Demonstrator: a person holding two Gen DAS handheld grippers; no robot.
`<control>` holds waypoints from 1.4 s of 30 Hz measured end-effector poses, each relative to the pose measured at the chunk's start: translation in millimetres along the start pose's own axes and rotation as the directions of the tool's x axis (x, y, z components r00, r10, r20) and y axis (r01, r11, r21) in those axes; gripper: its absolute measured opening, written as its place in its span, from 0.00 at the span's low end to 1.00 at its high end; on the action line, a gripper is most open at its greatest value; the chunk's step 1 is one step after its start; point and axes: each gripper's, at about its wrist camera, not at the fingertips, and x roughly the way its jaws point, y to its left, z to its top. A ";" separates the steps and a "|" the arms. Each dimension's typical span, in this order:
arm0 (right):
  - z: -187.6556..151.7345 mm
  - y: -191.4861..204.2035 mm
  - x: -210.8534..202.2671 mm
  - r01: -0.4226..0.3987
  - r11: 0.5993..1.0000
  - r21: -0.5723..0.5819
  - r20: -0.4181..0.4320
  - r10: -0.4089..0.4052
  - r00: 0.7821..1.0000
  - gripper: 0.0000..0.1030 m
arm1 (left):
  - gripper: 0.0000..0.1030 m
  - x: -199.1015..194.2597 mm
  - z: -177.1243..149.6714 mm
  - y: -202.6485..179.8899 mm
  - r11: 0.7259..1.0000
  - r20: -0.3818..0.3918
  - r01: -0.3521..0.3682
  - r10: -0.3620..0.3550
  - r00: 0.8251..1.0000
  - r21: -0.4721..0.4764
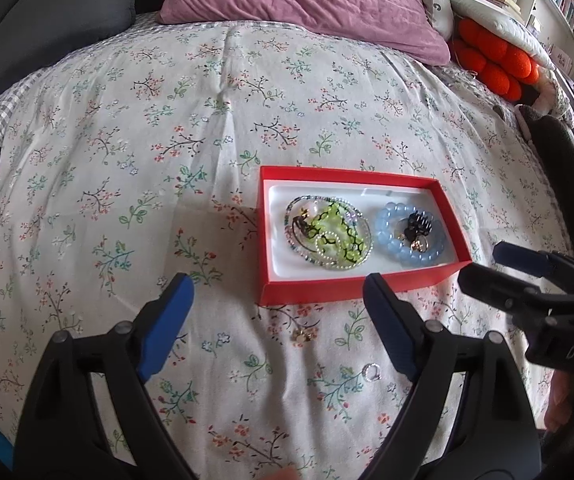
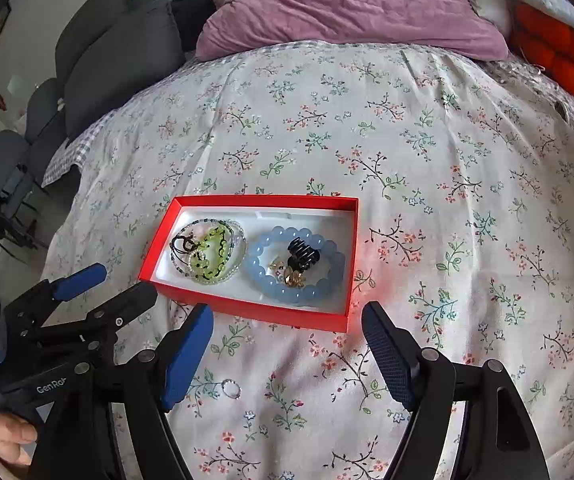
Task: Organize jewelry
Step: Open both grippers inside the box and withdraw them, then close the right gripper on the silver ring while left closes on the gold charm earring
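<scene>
floral bedspread (image 1: 247, 92) beneath left gripper (image 1: 277, 316), jaws apart, angled down

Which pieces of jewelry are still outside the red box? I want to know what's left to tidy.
Two: the silver ring and a small gold piece, both on the floral bedspread before the red box.

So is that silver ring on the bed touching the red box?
Apart. In the left wrist view the ring lies on the bedspread well short of the red box, with flowered cloth between them.
</scene>
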 end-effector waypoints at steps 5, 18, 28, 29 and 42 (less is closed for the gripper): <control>-3.7 0.9 -0.5 0.024 1.000 -0.007 0.002 -0.024 1.000 0.81 | 0.85 -0.8 -5.8 4.8 1.000 -0.017 -0.009 0.009 1.000 0.011; -28.1 4.6 5.3 0.079 0.993 -0.084 -0.047 -0.083 0.995 0.84 | 0.86 4.0 -29.5 21.3 0.995 -0.073 -0.048 0.054 0.996 0.089; -56.6 8.8 19.9 0.090 0.988 -0.123 -0.093 -0.102 0.990 0.84 | 0.86 15.2 -55.4 42.2 0.996 -0.124 -0.039 0.048 0.991 0.076; -60.2 9.2 22.1 0.090 0.988 -0.122 -0.093 -0.102 0.990 0.84 | 0.86 15.9 -58.8 43.1 0.996 -0.119 -0.039 0.048 0.992 0.078; -97.9 29.5 55.4 0.129 0.968 -0.215 0.001 -0.132 0.991 0.84 | 0.86 29.9 -85.7 32.1 0.982 0.004 -0.017 0.017 1.000 0.188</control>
